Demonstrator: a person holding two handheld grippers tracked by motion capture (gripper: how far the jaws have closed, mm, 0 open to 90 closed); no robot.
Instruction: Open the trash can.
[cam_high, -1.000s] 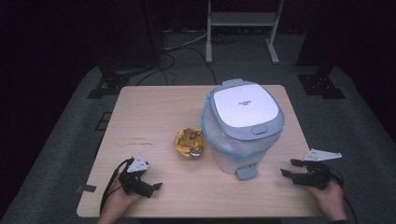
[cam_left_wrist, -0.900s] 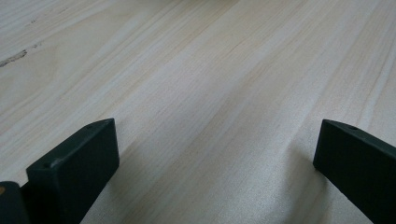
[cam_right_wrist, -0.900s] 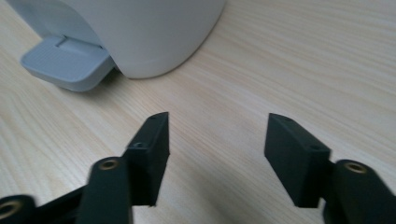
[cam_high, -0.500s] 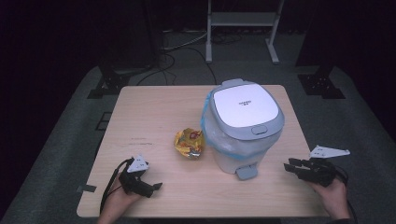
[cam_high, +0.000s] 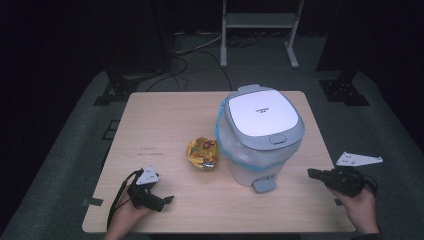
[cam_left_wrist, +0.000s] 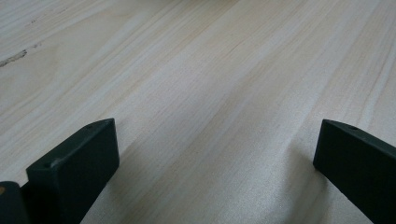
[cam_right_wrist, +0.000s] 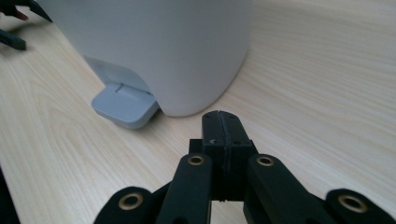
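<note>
A white pedal bin (cam_high: 260, 135) with a grey lid and a blue liner stands right of the table's middle; its grey foot pedal (cam_high: 263, 184) faces the near edge. A crumpled yellow snack wrapper (cam_high: 202, 153) lies just left of the bin. My right gripper (cam_high: 312, 174) rests on the table to the right of the pedal, jaws shut and empty, pointing at the bin (cam_right_wrist: 154, 51) and pedal (cam_right_wrist: 125, 103). My left gripper (cam_high: 167, 200) lies at the near left, open, with bare wood (cam_left_wrist: 215, 107) between its jaws.
The wooden table (cam_high: 165, 125) has bare room at the left and back. A metal stand (cam_high: 257, 22) and cables lie on the dark floor behind. The table's near edge runs close to both hands.
My right gripper has come down and moved left toward the bin's pedal. The left gripper has stayed put.
</note>
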